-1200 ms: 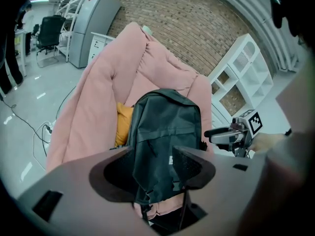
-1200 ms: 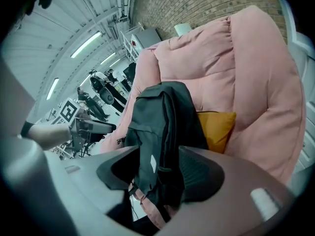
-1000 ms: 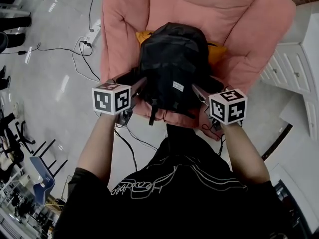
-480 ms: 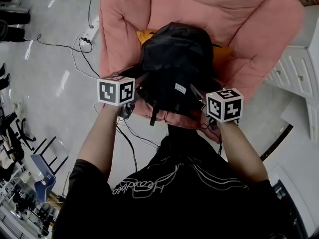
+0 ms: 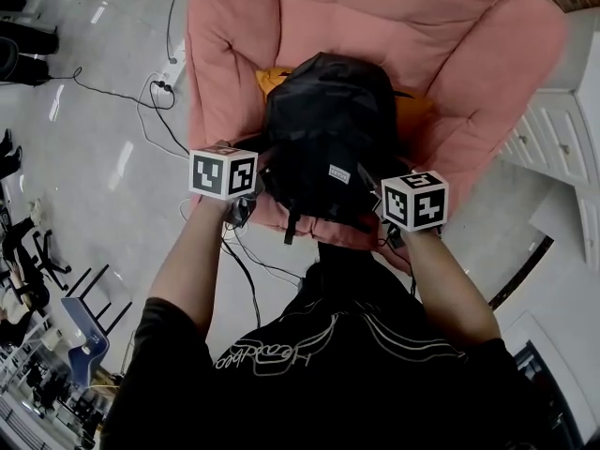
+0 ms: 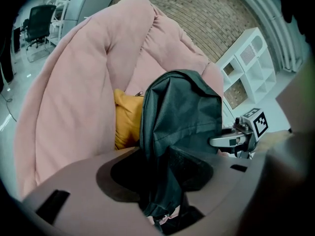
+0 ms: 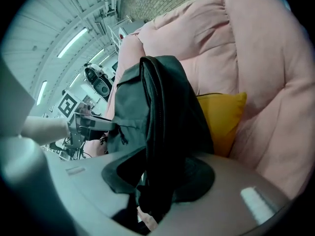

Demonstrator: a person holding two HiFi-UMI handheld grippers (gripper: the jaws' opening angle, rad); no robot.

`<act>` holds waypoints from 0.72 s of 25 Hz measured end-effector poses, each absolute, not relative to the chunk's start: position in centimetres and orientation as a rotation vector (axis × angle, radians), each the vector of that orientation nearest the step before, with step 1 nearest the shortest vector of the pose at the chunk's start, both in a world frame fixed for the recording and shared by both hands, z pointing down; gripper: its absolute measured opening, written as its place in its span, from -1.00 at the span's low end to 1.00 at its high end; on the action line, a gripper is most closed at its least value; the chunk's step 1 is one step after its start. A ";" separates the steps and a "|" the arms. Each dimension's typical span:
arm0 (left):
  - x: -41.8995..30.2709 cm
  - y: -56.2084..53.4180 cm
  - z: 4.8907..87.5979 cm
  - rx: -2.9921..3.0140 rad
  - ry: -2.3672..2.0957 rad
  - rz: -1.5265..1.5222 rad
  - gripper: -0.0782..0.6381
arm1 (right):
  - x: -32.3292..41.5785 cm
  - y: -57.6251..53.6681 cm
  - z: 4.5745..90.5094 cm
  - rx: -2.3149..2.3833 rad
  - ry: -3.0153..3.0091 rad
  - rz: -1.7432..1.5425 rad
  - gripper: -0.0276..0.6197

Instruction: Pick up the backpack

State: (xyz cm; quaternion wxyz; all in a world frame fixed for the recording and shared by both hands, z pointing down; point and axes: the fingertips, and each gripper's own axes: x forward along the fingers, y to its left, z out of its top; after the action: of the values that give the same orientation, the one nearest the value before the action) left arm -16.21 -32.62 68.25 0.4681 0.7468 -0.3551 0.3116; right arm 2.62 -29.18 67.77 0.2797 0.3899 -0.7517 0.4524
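Head view: the black backpack [image 5: 328,129] sits at the front edge of the pink armchair [image 5: 234,45], against a yellow cushion [image 5: 272,75]. The left hand-held gripper [image 6: 165,183] and right hand-held gripper [image 7: 152,183] have just been closing and apparently pinch its side fabric.

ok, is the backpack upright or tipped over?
Upright. The backpack stands on the pink armchair with its top uppermost in both gripper views, and a yellow cushion sits behind it.

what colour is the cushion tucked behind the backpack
Mustard yellow. The soft cushion shows best in the right gripper view.
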 end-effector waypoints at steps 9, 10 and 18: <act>-16.5 -31.3 67.4 1.852 -0.900 0.786 -0.44 | 2.0 -28.6 67.5 1.040 -2.048 1.238 -0.56; -16.5 -31.0 67.4 1.852 -0.904 0.790 -0.45 | 2.0 -28.4 67.4 1.037 -2.055 1.242 -0.57; -16.6 -28.5 66.0 1.887 -0.910 0.812 -0.50 | 2.0 -26.6 65.8 1.029 -2.118 1.219 -0.62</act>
State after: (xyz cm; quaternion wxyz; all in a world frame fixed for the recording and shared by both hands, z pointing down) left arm -16.61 -28.52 65.99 0.4326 0.7572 -0.3653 0.3256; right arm 1.99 -26.57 65.76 0.2428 0.3764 -0.7748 0.4462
